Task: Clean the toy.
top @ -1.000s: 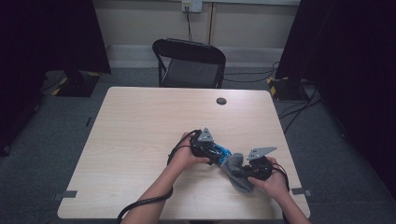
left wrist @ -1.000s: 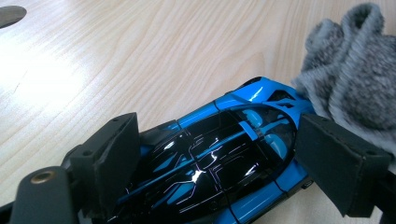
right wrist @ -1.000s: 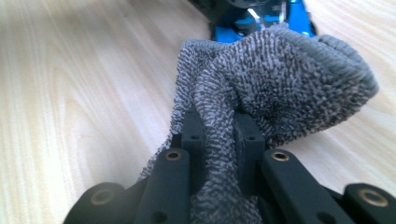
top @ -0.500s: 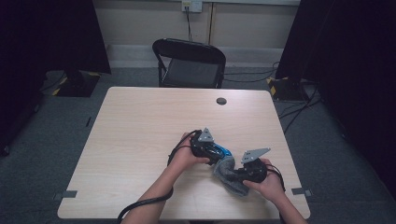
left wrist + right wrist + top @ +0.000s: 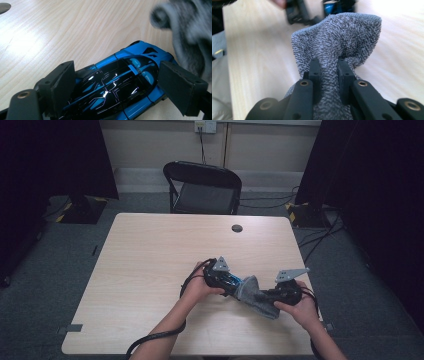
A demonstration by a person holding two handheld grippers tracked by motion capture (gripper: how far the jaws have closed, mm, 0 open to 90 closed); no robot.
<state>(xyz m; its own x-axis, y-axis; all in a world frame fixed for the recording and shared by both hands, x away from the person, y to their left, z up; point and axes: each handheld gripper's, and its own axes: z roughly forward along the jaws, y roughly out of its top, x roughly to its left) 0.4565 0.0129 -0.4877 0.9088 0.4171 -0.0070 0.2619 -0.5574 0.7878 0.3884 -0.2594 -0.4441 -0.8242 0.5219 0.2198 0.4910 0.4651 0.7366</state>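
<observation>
Gripping: left tool (image 5: 117,85) clamps a blue and black toy car (image 5: 117,85), one pad on each flank; right tool (image 5: 329,75) is clenched on a fold of grey cloth (image 5: 337,42).
Left tool: seen in the high view (image 5: 227,282) near the counter's middle front, held in the left hand (image 5: 197,287); grey three-cornered plate on top, cable looping off toward the front edge.
Right tool: in the high view (image 5: 265,296) just to the right of the left one, held in the right hand (image 5: 300,307); jaws nearly together, cloth pinched between them.
Car: lies between the left tool's pads over the counter (image 5: 150,260); whether its wheels touch the wood cannot be told. Glossy black roof with blue lines, blue body panels.
Cloth: bunched between the two tools (image 5: 255,292), its loose end touching or just beside one end of the car; contact cannot be confirmed. Knitted or terry weave, rolled hem at the far edge.
Writing: no legible brand, label or lettering on car, cloth or tools.
Counter: pale wood grain, small dark round disc (image 5: 237,228) near the far edge, well apart from the work.
Surroundings: black folding chair (image 5: 202,185) behind the counter.
</observation>
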